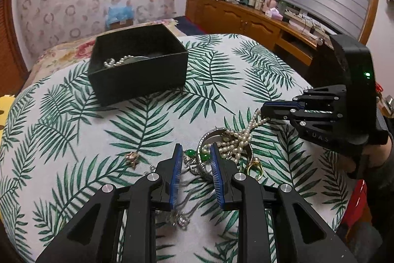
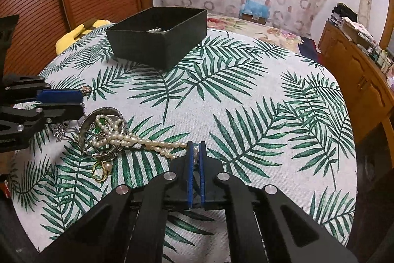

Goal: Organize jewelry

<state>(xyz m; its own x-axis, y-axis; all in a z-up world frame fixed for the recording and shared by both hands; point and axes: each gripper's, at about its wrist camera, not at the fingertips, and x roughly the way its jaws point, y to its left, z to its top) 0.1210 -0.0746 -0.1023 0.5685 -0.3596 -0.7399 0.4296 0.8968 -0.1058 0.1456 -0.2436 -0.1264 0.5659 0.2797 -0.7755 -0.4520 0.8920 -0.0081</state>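
Right gripper (image 2: 196,147) is pinched on the end of the pearl strand (image 2: 138,139); pads nearly together, beads visible between them in my right wrist view. From the tips the strand runs away to the left and is draped over and through the silver bangle (image 2: 103,132), so it looks tangled with the rest of the pile. I'd expect a lift to drag the bangle along.

Left gripper (image 1: 195,152) has its fingers moderately apart and holds nothing. It hangs low over the near edge of the same pile, tips on either side of the green-stone piece (image 1: 190,152). Whether they touch the cloth, I can't tell.

Around that pile: gold ring (image 2: 101,170) just beside the bangle on my near side, small brooch-like piece (image 1: 132,158) a bit left of the left tips, thin silver chain (image 1: 182,216) lying under the left fingers.

Black box (image 1: 138,75) sits well beyond both tools on the leaf-print cloth (image 2: 246,102). It already has one pearl string (image 1: 115,62) and something round and dark inside.

My read: early-to-mid. One or two pieces boxed, most still on the cloth. Step in hand is getting this strand free and over to the box.
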